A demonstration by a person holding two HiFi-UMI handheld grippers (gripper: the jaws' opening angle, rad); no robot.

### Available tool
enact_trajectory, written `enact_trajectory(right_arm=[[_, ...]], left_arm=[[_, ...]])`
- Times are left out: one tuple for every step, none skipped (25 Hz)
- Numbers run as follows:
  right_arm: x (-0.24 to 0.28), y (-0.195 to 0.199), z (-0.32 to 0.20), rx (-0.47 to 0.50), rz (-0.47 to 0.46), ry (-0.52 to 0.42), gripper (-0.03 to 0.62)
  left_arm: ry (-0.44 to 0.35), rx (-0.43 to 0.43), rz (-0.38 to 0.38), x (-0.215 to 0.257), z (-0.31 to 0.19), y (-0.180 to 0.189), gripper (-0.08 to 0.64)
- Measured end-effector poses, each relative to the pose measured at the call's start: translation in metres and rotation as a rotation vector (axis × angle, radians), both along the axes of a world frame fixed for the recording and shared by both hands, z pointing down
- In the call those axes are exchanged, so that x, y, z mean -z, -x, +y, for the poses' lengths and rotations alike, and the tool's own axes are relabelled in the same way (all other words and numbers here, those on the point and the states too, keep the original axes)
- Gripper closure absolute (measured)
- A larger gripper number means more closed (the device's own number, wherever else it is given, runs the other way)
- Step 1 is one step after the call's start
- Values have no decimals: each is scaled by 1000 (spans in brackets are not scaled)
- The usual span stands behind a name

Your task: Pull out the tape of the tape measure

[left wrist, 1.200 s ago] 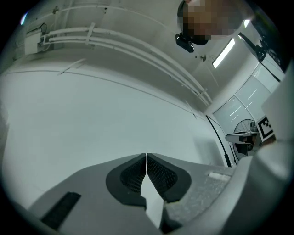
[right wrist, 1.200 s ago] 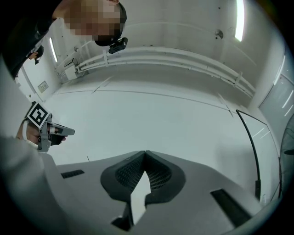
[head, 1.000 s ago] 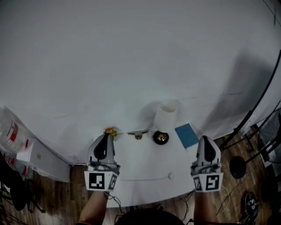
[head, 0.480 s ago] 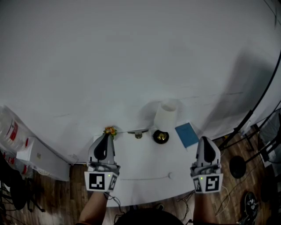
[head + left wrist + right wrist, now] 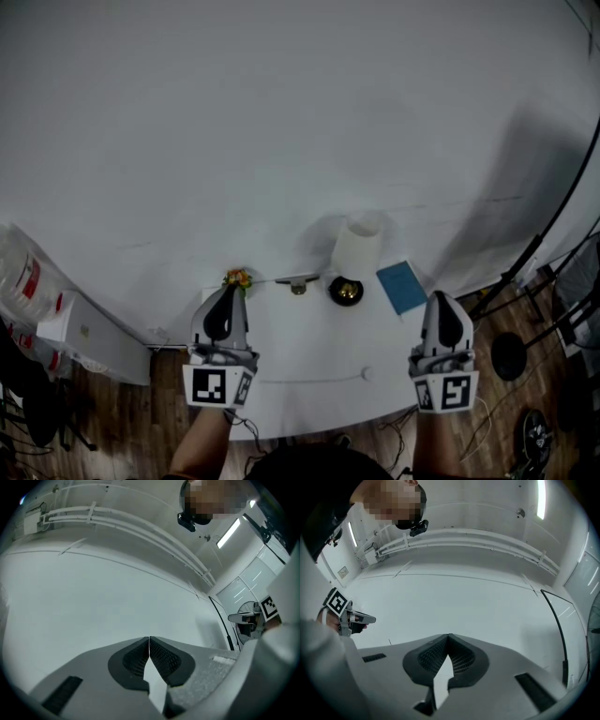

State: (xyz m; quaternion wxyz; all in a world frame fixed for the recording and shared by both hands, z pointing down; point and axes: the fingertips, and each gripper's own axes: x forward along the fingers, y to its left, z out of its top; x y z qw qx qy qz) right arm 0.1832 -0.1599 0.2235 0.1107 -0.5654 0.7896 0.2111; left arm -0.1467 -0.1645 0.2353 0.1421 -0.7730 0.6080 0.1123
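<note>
Both tools hover over the near part of the white surface [image 5: 309, 342], well apart from each other: the left tool [image 5: 228, 291] at the left edge, the right tool [image 5: 442, 298] at the right edge. Each has its jaws pressed together, with nothing between them. Along the far edge lies what seems to be the tape measure [image 5: 345, 291] — a round black case with a gold centre — touching a white cylinder [image 5: 359, 246], with a blue card [image 5: 401, 287] just to its right.

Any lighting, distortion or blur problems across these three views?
Head view: dim, heavy fisheye bend, broad shadow on the wall at right. Left gripper view: dark round vignette, ceiling light glares top right. Right gripper view: same vignette, right claw sharp.
</note>
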Motion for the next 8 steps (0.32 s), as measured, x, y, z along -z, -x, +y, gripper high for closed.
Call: enact_trajectory(right_arm=[[-1,-1,-1,-1,1,3,589],[-2,-1,-3,-3,3,6,589],[-3,0,-3,-5,5,8,589],[-3,1,-4,-5,7,9,589],[-3,2,-3,-4,10,8,589],[-2,3,-3,-4,12,8,589],[-2,5,-2,-4,14,8,589],[-2,6,-1,-4,16,8,589]], left_arm=[[3,-1,0,-1,-1,-1,554],[5,-2,0,-2,-3,-1,554],[6,-1,-1,-2,-4,-1,554],[6,-1,-1,-2,-4,-1,554],[6,-1,-2,-2,-3,0,554],[6,-1,-2,-2,-3,1,554],[5,-1,-3,-2,-2,1,554],[5,-1,-4,-1,-1,2,554]])
